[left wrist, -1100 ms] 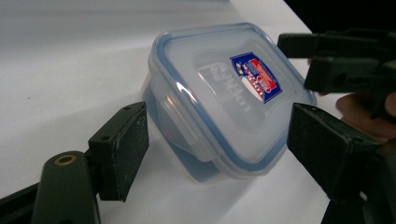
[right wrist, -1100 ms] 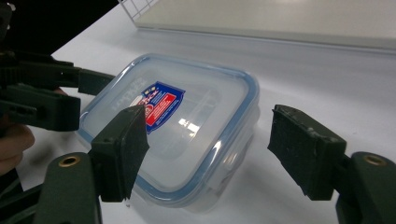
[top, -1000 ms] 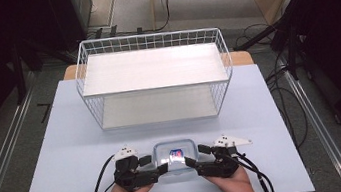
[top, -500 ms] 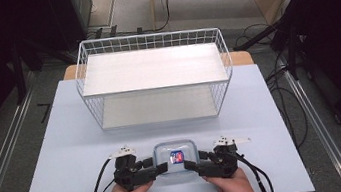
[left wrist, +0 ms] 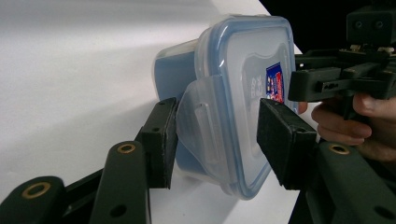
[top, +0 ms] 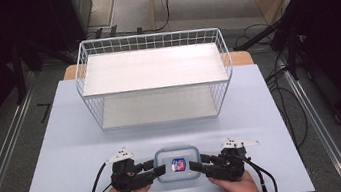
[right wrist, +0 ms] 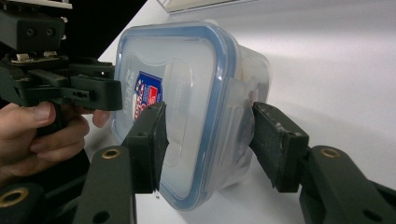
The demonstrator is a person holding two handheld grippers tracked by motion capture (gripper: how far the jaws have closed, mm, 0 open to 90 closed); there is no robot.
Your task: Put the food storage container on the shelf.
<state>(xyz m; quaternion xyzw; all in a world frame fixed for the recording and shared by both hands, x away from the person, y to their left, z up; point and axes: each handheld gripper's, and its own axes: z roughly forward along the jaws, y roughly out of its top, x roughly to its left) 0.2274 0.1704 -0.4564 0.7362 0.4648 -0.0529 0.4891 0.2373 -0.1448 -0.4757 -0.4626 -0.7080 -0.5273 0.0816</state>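
A clear plastic food box [top: 178, 165] with a blue-sealed lid and a red-and-blue sticker sits near the table's front edge. My left gripper [top: 160, 170] is at its left side, open, jaws straddling the side latch flap [left wrist: 203, 126] of the box [left wrist: 233, 70]; one pad [left wrist: 161, 140] touches the flap. My right gripper [top: 194, 167] is at the opposite side, open. Its jaws stand one over the lid of the box [right wrist: 187, 70] and one by the right latch [right wrist: 236, 116]. Each gripper view also shows the other gripper beyond the box: the right one [left wrist: 345, 79] and the left one [right wrist: 70, 88].
A white wire two-level rack [top: 153, 78] with pale shelves stands at the back middle of the light blue table [top: 66, 156]. Cables trail from both grippers over the front edge. Dark floor and metal rails flank the table.
Both grippers have moved inward from either side, and their jaws now reach the box's two latches. The box itself has stayed in place.
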